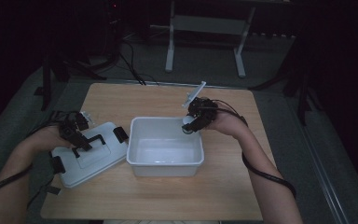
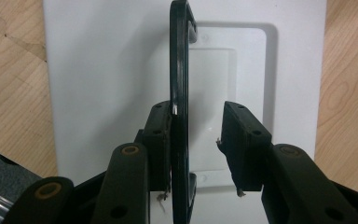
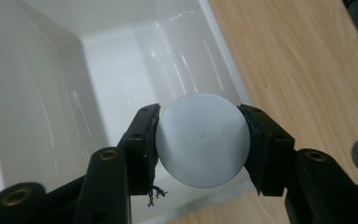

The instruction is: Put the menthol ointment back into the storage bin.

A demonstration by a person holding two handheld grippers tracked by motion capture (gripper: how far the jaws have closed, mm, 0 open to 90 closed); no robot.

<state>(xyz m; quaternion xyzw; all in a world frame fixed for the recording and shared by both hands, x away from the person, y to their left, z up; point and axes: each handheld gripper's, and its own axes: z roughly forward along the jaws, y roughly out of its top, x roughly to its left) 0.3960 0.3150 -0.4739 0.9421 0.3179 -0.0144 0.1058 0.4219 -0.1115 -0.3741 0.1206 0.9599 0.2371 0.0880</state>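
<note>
we start with the wooden table (image 1: pixel 223 196), where the open white bin (image 1: pixel 165 163) sits in the middle and its white lid (image 1: pixel 91 161) lies flat just to the left. our right gripper (image 1: pixel 192 123) hangs over the bin's far right corner, jaws clamped on a pale round ball (image 3: pixel 203 140), the empty bin floor directly beneath, so the drop is straight down. our left gripper (image 1: pixel 77 137) rests on the lid; the black handle (image 2: pixel 179 93) stands between its jaws, touching one pad, the other clear of it.
</note>
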